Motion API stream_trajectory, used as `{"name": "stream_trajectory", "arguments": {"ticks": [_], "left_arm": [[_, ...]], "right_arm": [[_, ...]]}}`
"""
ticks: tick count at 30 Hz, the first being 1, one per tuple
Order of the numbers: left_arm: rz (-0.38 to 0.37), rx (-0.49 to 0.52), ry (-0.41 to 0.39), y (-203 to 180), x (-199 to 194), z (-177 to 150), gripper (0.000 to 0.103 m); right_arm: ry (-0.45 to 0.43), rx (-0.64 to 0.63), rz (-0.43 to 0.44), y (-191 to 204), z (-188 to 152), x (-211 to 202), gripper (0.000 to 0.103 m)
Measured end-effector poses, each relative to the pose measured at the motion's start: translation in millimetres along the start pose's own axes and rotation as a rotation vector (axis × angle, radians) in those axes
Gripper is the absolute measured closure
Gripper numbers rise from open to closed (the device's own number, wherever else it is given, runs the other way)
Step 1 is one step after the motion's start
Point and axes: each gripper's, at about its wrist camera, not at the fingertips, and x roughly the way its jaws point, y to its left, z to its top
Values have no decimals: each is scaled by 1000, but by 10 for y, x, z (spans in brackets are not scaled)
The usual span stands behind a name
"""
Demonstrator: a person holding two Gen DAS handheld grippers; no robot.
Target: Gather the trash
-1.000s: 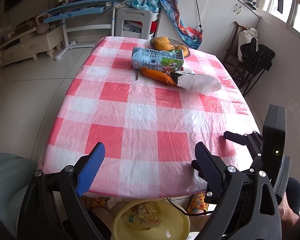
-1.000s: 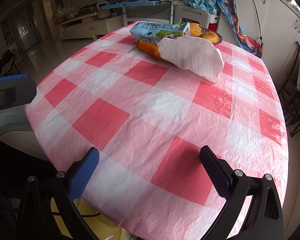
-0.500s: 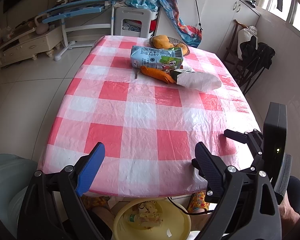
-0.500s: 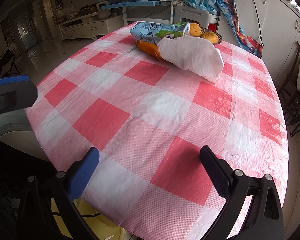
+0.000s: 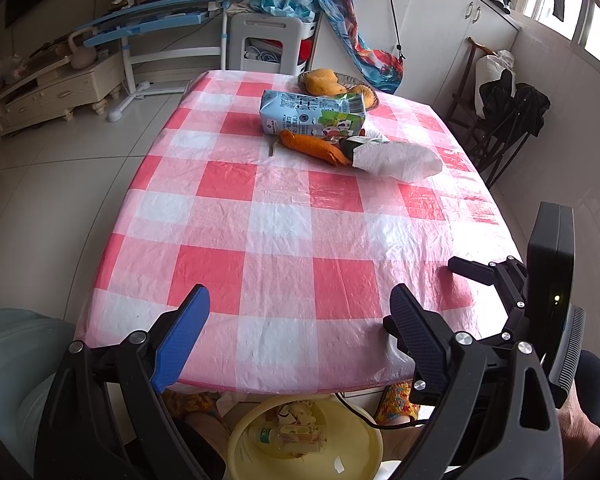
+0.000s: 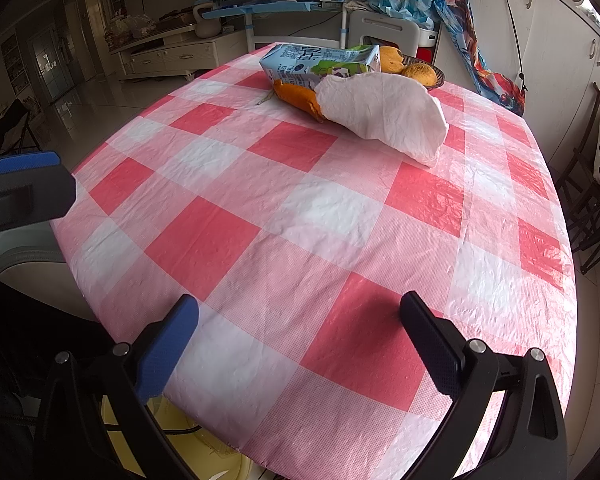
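A blue milk carton (image 5: 314,114) lies on its side at the far end of the red-checked table (image 5: 276,240). An orange peel (image 5: 314,147) and a crumpled white tissue (image 5: 396,160) lie just in front of it. The carton (image 6: 320,62), the peel (image 6: 298,98) and the tissue (image 6: 382,114) also show in the right wrist view. A yellow bin (image 5: 304,440) with trash in it stands on the floor below the near table edge. My left gripper (image 5: 300,320) is open and empty above the near edge. My right gripper (image 6: 300,332) is open and empty over the near right part.
A basket of mangoes (image 5: 336,84) sits behind the carton. The right gripper's body (image 5: 540,288) shows at the right of the left wrist view. A dark chair (image 5: 504,128) stands right of the table. A blue desk (image 5: 160,24) and a white stool (image 5: 272,44) stand beyond.
The left gripper has drawn back a little from the table. The right gripper has not moved. Nothing on the table has moved.
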Motion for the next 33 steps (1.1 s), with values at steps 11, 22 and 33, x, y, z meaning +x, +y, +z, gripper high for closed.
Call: {"name": "stream_trajectory", "arguments": {"ticks": [11,22,33], "left_arm": [[0,1,2,-5,5,1,15],[0,4,4,-9,6,-9,15],[1,6,6,-17,12,-8,15]], "right_arm": [[0,0,0,1,-3,-1,8],[0,1,0,2,-1,3,8],[0,1,0,1,0,4,8]]}}
